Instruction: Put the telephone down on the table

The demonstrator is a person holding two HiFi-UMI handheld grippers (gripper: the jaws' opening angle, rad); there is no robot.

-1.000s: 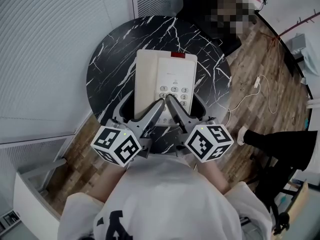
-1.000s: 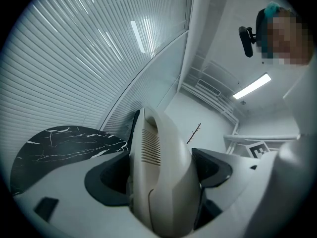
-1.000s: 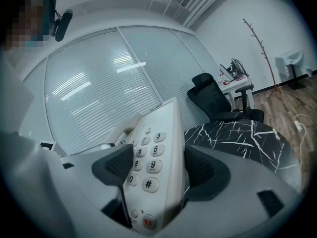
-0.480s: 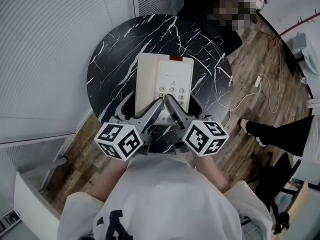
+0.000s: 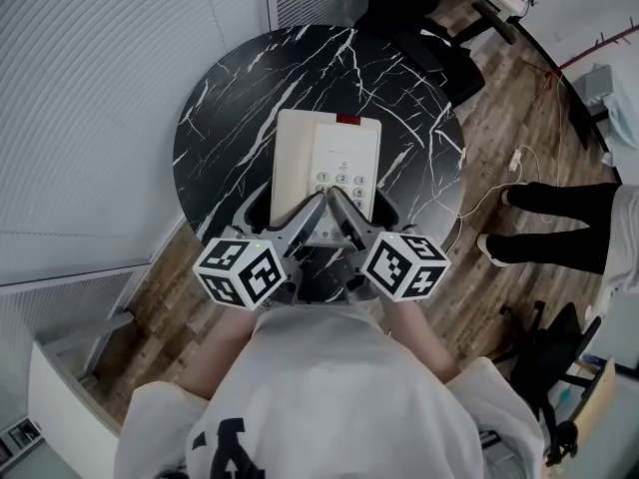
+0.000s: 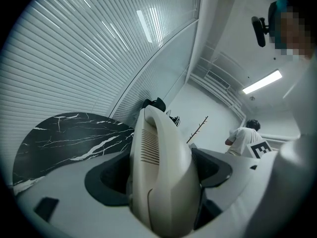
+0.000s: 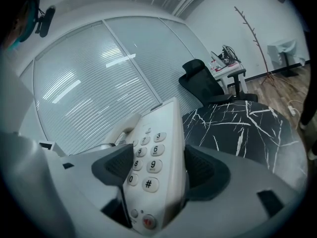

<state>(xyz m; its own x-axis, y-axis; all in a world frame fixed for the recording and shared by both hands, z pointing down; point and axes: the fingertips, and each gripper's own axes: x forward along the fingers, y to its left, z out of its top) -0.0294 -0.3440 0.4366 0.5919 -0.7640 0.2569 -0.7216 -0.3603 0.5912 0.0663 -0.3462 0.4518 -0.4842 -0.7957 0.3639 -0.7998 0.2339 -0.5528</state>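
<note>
A cream telephone (image 5: 326, 161) with handset, keypad and a red tab at its far end is over the middle of the round black marble table (image 5: 225, 98). Both grippers hold its near edge. My left gripper (image 5: 290, 209) is shut on the handset side (image 6: 159, 175). My right gripper (image 5: 360, 207) is shut on the keypad side (image 7: 157, 170), with the dark pads (image 7: 115, 166) pressing the casing beside the number keys. In both gripper views the telephone rises tilted above the tabletop (image 7: 237, 128). Whether its underside touches the table is hidden.
A black office chair (image 5: 411, 10) stands right behind the table. A person's legs in black trousers (image 5: 559, 223) stand on the wooden floor at the right, near a white cable (image 5: 531, 180). Slatted blinds (image 5: 100, 98) close off the left side. Another person (image 6: 244, 137) stands farther off.
The telephone and both grippers have drifted slightly nearer to me, with the marker cubes closer together. The person's legs at the right have stepped further into view.
</note>
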